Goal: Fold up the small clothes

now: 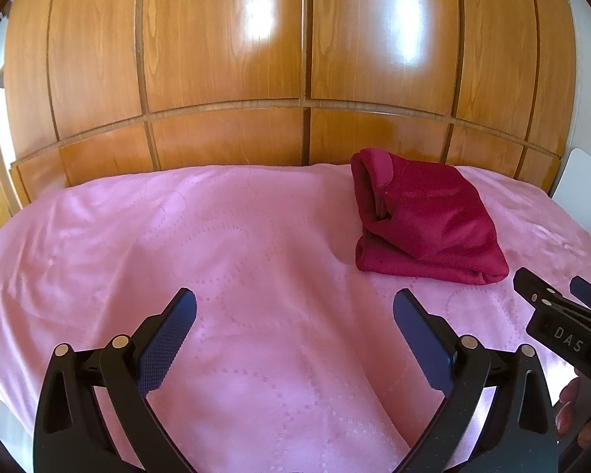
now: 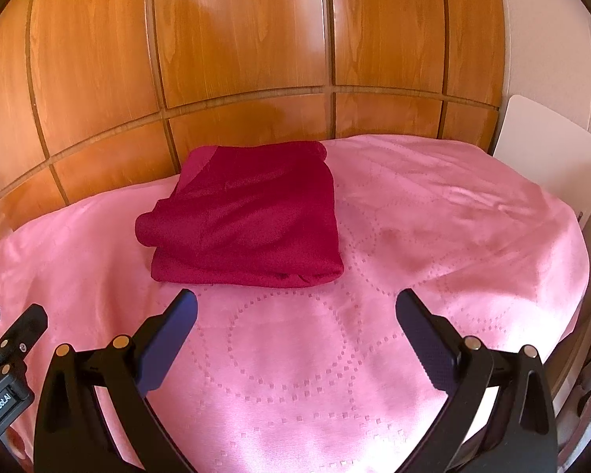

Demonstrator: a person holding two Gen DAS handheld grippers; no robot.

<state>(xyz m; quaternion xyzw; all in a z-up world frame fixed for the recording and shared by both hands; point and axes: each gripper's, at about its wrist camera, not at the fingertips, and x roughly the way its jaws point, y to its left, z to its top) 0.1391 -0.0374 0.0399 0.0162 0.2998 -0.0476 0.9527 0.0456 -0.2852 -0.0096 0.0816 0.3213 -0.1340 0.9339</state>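
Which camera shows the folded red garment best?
The right wrist view: the folded red garment lies near the middle, just beyond the open right gripper, with its stacked front edges plain. The left wrist view shows it off to the right, farther away and at an angle.

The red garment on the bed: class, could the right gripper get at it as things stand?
Probably yes. The right gripper is open, and only bare pink bedspread lies between it and the folded red garment.
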